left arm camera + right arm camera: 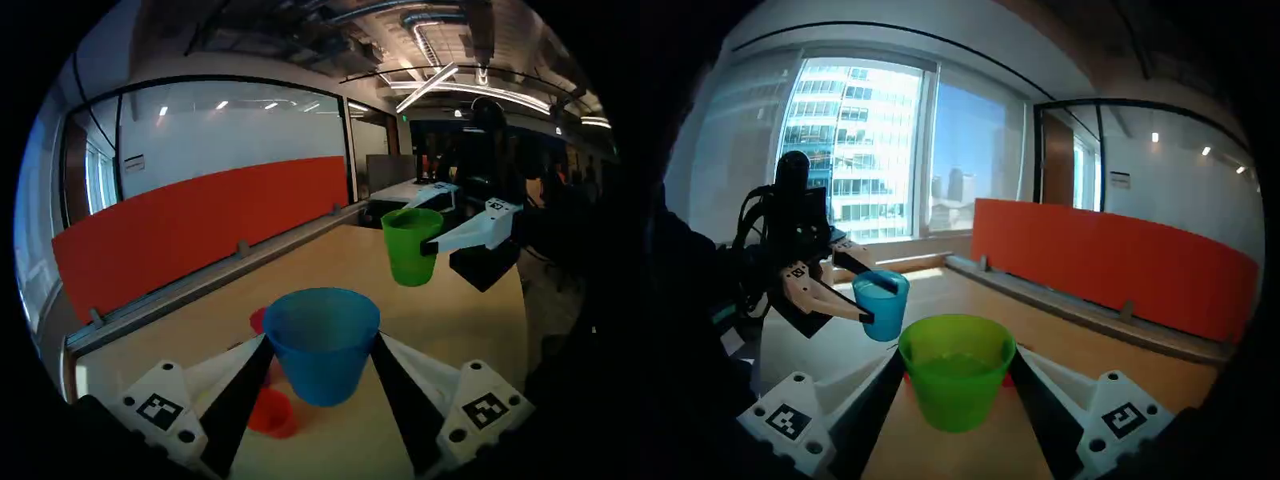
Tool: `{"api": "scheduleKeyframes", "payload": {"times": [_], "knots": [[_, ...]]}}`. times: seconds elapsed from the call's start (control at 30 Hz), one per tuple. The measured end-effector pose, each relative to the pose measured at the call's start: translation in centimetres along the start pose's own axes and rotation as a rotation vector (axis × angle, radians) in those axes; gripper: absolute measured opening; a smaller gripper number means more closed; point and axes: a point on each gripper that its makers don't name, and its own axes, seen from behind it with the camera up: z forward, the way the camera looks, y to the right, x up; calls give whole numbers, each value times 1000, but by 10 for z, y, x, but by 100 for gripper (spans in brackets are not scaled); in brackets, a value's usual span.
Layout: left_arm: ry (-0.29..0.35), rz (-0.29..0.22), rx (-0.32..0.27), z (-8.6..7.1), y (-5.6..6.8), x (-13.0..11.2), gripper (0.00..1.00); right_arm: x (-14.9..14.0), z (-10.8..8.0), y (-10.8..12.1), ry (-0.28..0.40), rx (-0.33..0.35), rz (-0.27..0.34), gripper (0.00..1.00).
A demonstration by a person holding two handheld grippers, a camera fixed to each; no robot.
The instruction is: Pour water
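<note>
In the left gripper view, my left gripper (322,352) is shut on a blue cup (322,342), held upright above the wooden table (448,320). Farther off, the right gripper (424,232) holds a green cup (411,244) upright in the air. In the right gripper view, my right gripper (958,376) is shut on the green cup (958,368), which holds some liquid. The left gripper (872,300) with the blue cup (882,304) hangs off to the left. The two cups are apart.
Two small red cups (272,412) lie on the table under the blue cup. An orange partition (200,216) runs along the table's far side, also the orange partition (1120,256). Large windows (856,152) stand behind.
</note>
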Motion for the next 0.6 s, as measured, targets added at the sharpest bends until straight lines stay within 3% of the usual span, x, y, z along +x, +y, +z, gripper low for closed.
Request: {"api": "scheduleKeyframes", "payload": {"times": [0.3, 0.6], "knots": [[-85, 26, -55, 14, 17, -34, 85, -31, 7, 2, -75, 28, 18, 90], [-160, 13, -98, 27, 27, -65, 85, -58, 12, 5, -145, 50, 15, 90]]}}
